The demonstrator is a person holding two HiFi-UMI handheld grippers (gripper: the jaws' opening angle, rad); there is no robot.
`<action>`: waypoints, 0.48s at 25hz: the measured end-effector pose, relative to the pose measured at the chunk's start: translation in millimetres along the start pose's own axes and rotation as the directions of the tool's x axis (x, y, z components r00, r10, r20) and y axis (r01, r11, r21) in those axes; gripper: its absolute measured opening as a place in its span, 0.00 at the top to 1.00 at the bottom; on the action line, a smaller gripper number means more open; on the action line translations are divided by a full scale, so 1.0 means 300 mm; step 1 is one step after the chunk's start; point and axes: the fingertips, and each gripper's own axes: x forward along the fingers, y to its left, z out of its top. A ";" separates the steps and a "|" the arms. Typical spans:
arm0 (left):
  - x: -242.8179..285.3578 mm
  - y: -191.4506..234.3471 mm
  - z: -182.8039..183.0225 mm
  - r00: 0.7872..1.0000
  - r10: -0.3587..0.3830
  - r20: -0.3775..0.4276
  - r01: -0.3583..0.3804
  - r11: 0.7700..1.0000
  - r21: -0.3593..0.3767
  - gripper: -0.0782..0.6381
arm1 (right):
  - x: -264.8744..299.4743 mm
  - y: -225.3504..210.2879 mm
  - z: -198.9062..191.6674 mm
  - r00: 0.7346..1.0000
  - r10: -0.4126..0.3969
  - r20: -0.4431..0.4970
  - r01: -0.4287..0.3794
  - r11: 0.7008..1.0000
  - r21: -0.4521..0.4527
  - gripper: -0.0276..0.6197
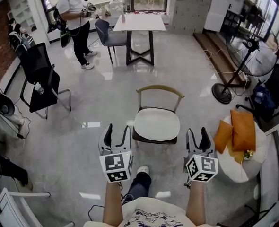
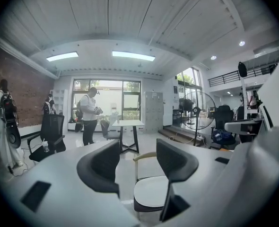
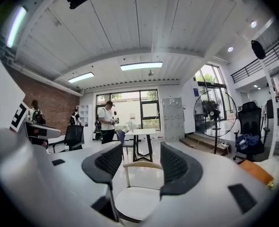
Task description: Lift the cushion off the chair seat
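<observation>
A round white cushion (image 1: 157, 124) lies on the seat of a chair with a beige curved backrest (image 1: 160, 91), in the middle of the head view. My left gripper (image 1: 117, 135) hovers just left of the seat's front, open and empty. My right gripper (image 1: 198, 140) hovers to the seat's right front, also open and empty. Neither touches the cushion. In the left gripper view the cushion (image 2: 151, 193) shows low between the spread jaws of the gripper (image 2: 137, 162). The right gripper view shows the cushion (image 3: 132, 202) below that gripper (image 3: 137, 167).
Orange cushions (image 1: 241, 129) rest on a white round seat at the right. A standing fan (image 1: 253, 56) is at the back right, a black office chair (image 1: 38, 74) at the left. A white table (image 1: 139, 22) and a standing person (image 1: 75, 18) are farther back.
</observation>
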 end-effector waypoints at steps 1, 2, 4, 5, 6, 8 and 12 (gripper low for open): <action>0.061 0.018 0.013 1.000 -0.006 -0.003 0.006 1.000 0.000 0.55 | 0.059 0.003 0.008 1.000 -0.005 -0.002 0.005 1.000 -0.001 0.55; 0.120 0.035 0.024 1.000 -0.013 -0.006 0.013 1.000 0.000 0.55 | 0.116 0.007 0.014 1.000 -0.009 -0.004 0.009 1.000 -0.003 0.55; 0.234 0.065 0.039 1.000 -0.024 -0.011 0.024 1.000 -0.001 0.55 | 0.224 0.009 0.022 1.000 -0.016 -0.008 0.016 1.000 -0.007 0.54; 0.288 0.075 0.043 0.999 -0.031 -0.015 0.031 1.000 -0.001 0.55 | 0.275 0.007 0.021 1.000 -0.020 -0.011 0.020 1.000 -0.007 0.54; 0.340 0.084 0.044 0.999 -0.037 -0.019 0.037 0.999 -0.001 0.55 | 0.323 0.003 0.018 1.000 -0.025 -0.016 0.025 1.000 -0.008 0.54; 0.435 0.100 0.038 0.998 -0.049 -0.032 0.049 0.999 -0.003 0.55 | 0.411 -0.004 0.008 0.999 -0.035 -0.027 0.035 0.999 -0.007 0.54; 0.601 0.126 0.013 0.995 -0.074 -0.063 0.073 0.997 -0.010 0.55 | 0.559 -0.012 -0.023 0.997 -0.052 -0.055 0.052 0.999 -0.004 0.54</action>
